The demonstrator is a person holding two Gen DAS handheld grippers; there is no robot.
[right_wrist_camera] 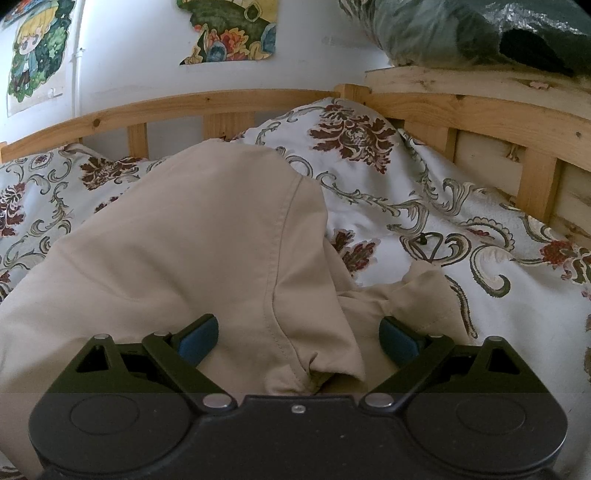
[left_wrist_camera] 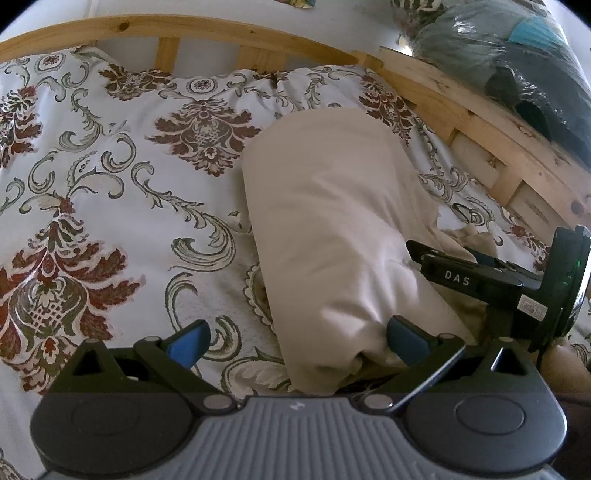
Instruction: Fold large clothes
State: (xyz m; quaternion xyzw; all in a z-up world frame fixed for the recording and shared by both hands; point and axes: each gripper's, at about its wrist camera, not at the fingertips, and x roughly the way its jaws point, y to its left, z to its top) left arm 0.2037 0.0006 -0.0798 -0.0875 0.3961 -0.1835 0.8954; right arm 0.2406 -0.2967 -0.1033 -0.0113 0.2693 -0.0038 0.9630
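A beige garment [left_wrist_camera: 332,221] lies folded lengthwise on the floral bedspread [left_wrist_camera: 110,184]. My left gripper [left_wrist_camera: 297,347] is open; its near end of the garment lies between the jaws, against the right blue pad [left_wrist_camera: 406,339]. The right gripper's black body [left_wrist_camera: 517,284] shows at the garment's right side. In the right wrist view the garment [right_wrist_camera: 184,251] fills the middle, a seam running down it. My right gripper [right_wrist_camera: 299,339] is open, its jaws wide on either side of a bunched fold of the cloth.
A wooden bed rail [left_wrist_camera: 221,33] runs along the back and right side [right_wrist_camera: 480,110]. A dark bundle in plastic [left_wrist_camera: 517,55] rests on the right rail. Posters [right_wrist_camera: 229,29] hang on the white wall behind.
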